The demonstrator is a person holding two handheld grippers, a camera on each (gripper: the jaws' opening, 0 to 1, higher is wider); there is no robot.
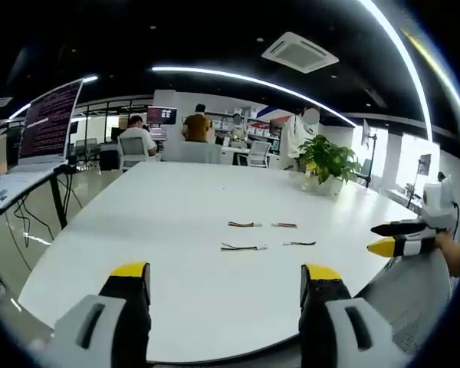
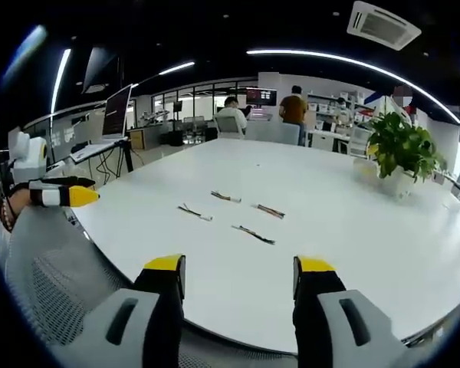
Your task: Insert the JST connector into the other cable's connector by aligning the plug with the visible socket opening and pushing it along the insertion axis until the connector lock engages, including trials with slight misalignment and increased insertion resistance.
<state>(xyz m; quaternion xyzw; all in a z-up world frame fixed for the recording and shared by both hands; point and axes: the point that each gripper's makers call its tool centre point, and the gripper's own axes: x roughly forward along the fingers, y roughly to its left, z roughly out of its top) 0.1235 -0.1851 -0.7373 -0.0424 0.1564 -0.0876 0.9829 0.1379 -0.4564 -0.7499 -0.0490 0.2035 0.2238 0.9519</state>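
1. The right tool (image 2: 239, 276) has its two yellow tips wide apart, holding nothing.
2. Four little cables (image 2: 230, 212) lie apart on the white desk (image 2: 330, 207).
3. The left tool (image 2: 61, 195) pokes in from the side.
4. A green plant (image 2: 400, 149) stands far back.

White table (image 1: 176, 207): four short cables (image 1: 244, 225), seemingly; potted plant (image 1: 327, 165).
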